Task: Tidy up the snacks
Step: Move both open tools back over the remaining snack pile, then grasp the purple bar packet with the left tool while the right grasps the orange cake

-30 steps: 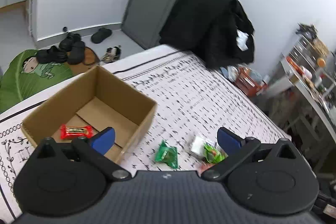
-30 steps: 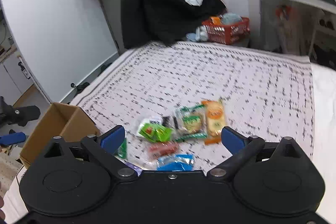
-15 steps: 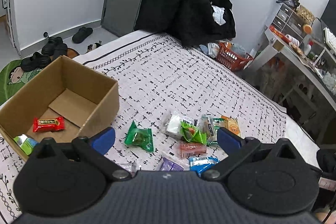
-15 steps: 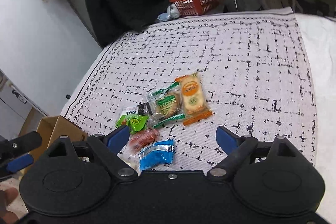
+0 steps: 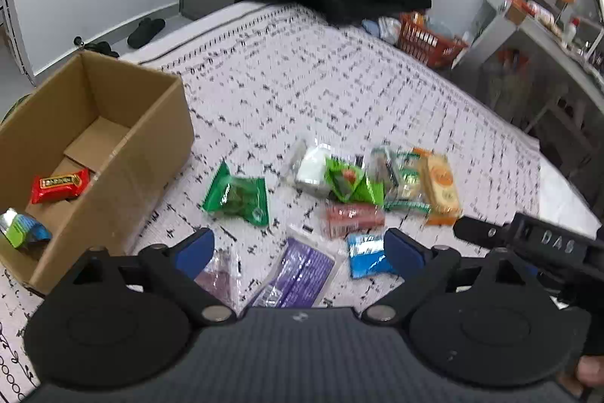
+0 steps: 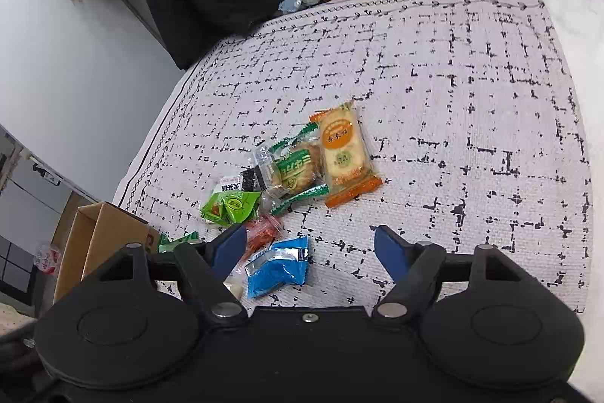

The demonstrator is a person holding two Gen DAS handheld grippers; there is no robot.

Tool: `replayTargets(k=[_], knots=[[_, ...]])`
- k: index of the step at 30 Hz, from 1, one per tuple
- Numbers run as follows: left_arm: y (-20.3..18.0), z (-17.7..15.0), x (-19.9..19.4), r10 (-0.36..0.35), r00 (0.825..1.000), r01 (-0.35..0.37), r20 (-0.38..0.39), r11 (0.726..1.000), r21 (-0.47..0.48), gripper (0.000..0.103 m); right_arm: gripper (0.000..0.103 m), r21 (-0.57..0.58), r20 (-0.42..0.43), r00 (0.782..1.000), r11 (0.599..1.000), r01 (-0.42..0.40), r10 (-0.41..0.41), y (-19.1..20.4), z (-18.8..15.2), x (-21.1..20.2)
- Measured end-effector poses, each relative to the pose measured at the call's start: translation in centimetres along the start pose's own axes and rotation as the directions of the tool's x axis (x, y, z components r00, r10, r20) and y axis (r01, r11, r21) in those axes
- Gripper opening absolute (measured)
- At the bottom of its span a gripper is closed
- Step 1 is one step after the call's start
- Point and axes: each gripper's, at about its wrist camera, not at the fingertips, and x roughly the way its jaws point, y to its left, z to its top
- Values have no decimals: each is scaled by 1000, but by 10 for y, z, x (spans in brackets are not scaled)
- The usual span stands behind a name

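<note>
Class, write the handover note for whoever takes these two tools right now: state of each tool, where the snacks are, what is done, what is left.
Left tool: open, empty, above the purple packet.
Right tool: open, empty, above the blue packet.
Done: the red bar and a green-blue packet lie in the cardboard box.
Left: the snacks on the patterned cloth, among them the dark green packet, the orange biscuit pack and the reddish packet, go into the box.

Patterned bed cover (image 6: 453,70), cardboard box (image 5: 124,153), snack packets (image 5: 351,191)
</note>
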Motion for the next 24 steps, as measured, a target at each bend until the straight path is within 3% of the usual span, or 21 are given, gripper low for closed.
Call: replayTargets(k=[15, 21, 24], knots=[[-3, -16, 54, 71, 986, -68, -152, 997, 26, 78, 71, -52, 1, 999, 998, 35, -35, -2, 4, 12], [-2, -17, 71, 51, 978, -55, -200, 998, -13, 54, 70, -82, -8, 998, 995, 59, -59, -2, 5, 20], [-7, -13, 72, 58, 982, -61, -180, 998, -10, 47, 70, -93, -11, 998, 994, 64, -65, -1, 7, 26]])
